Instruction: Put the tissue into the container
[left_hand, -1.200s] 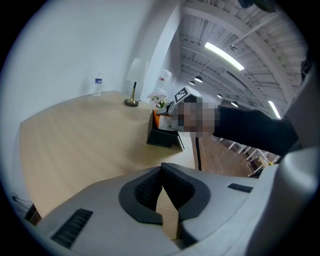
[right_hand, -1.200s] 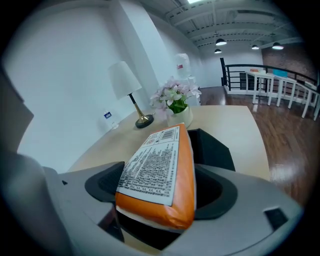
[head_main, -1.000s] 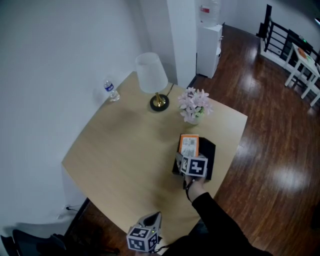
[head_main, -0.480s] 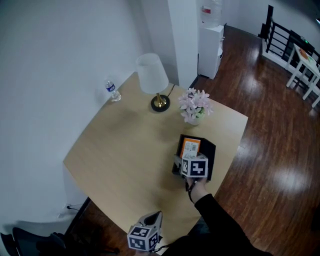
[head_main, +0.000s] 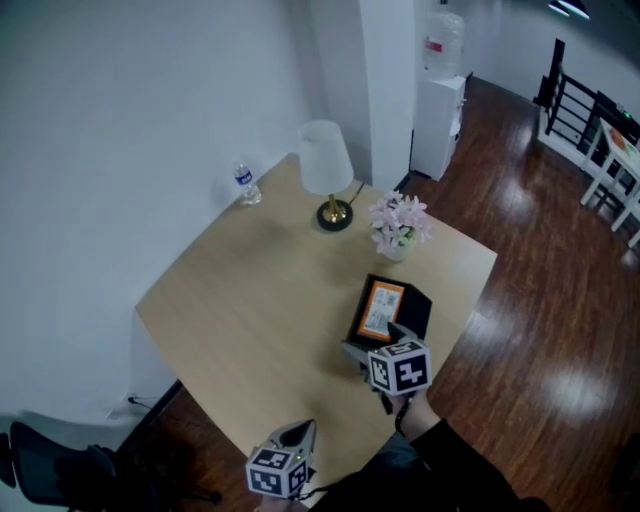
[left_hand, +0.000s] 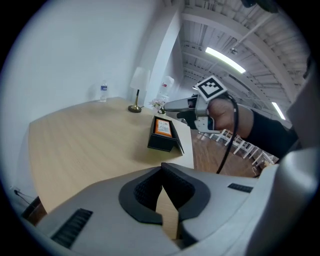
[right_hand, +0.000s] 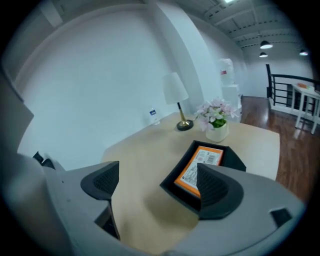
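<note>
The orange tissue pack (head_main: 381, 309) lies flat inside the black container (head_main: 416, 304) near the right edge of the wooden table (head_main: 260, 290). My right gripper (head_main: 375, 343) hovers just on the near side of the container, jaws wide open and empty. In the right gripper view the tissue pack (right_hand: 199, 169) and the container (right_hand: 173, 188) show beyond the open gripper (right_hand: 157, 186). My left gripper (head_main: 300, 433) sits low at the table's near edge, shut on nothing. In its own view the left gripper (left_hand: 161, 192) looks towards the container (left_hand: 160, 142) and the right gripper (left_hand: 176, 109).
A white lamp (head_main: 326, 165), a vase of pink flowers (head_main: 398, 228) and a small water bottle (head_main: 248, 184) stand along the table's far side. A white water dispenser (head_main: 440, 90) stands on the wood floor beyond. The table's right edge runs close to the container.
The tissue pack, held upright over the container a second ago, now lies flat inside it. My right gripper has let go and drawn back towards me. The left gripper has stayed put.
</note>
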